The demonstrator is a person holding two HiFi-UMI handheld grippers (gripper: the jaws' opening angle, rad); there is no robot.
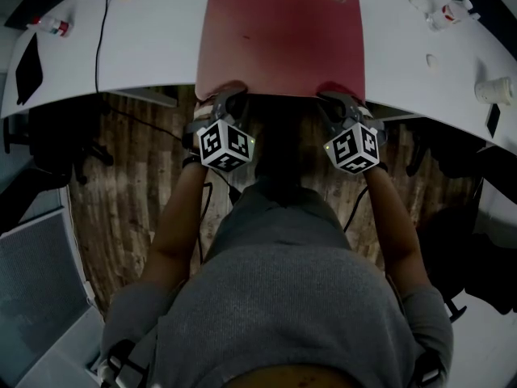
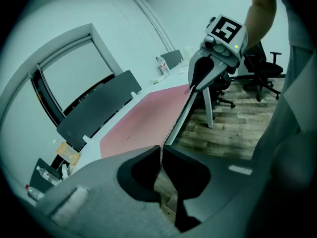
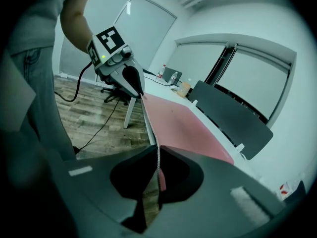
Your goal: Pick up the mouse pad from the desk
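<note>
A large red mouse pad (image 1: 280, 37) lies on the white desk (image 1: 145, 47), its near edge overhanging the desk's front. My left gripper (image 1: 229, 98) is shut on the pad's near left corner. My right gripper (image 1: 334, 97) is shut on the near right corner. In the left gripper view the mouse pad (image 2: 143, 120) stretches away from the left gripper (image 2: 160, 152), whose jaws pinch its thin edge, to the right gripper (image 2: 198, 83). In the right gripper view the mouse pad (image 3: 181, 125) runs from the right gripper (image 3: 158, 152) to the left gripper (image 3: 140, 90).
A black cable (image 1: 100, 39) crosses the desk's left side, near a small bottle (image 1: 50, 25). Small white items (image 1: 440, 10) and a cup (image 1: 494, 91) sit at the right. Office chairs (image 2: 260, 68) stand on the wooden floor (image 1: 129, 208) below. A grey divider panel (image 3: 233, 115) lines the desk's far side.
</note>
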